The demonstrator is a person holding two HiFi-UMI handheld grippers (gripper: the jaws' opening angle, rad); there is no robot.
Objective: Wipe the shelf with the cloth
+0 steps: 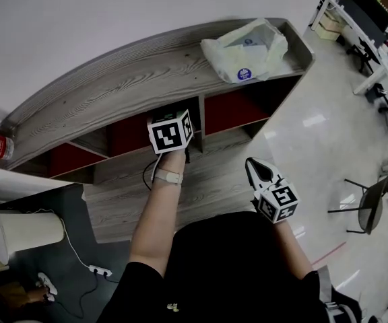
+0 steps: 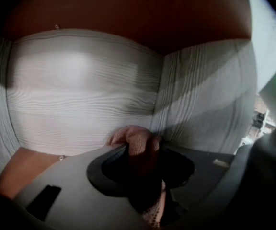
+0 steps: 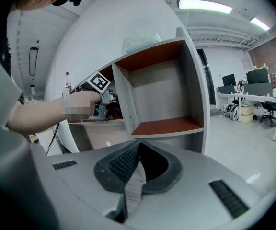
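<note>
Two grippers, one shelf (image 1: 106,96).
My left gripper (image 2: 143,163) pinches the cloth (image 2: 136,139) in a compartment; right gripper (image 3: 137,166) closed, empty.

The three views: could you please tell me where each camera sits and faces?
Left gripper view: on the left gripper, facing the shelf's inner corner; jaws clamp the cloth.
Right gripper view: on the right gripper, facing the shelf front; jaws shut, empty.
Head view: overhead, looking down; both arms show.
Shared: head and right gripper views show the left gripper.
</note>
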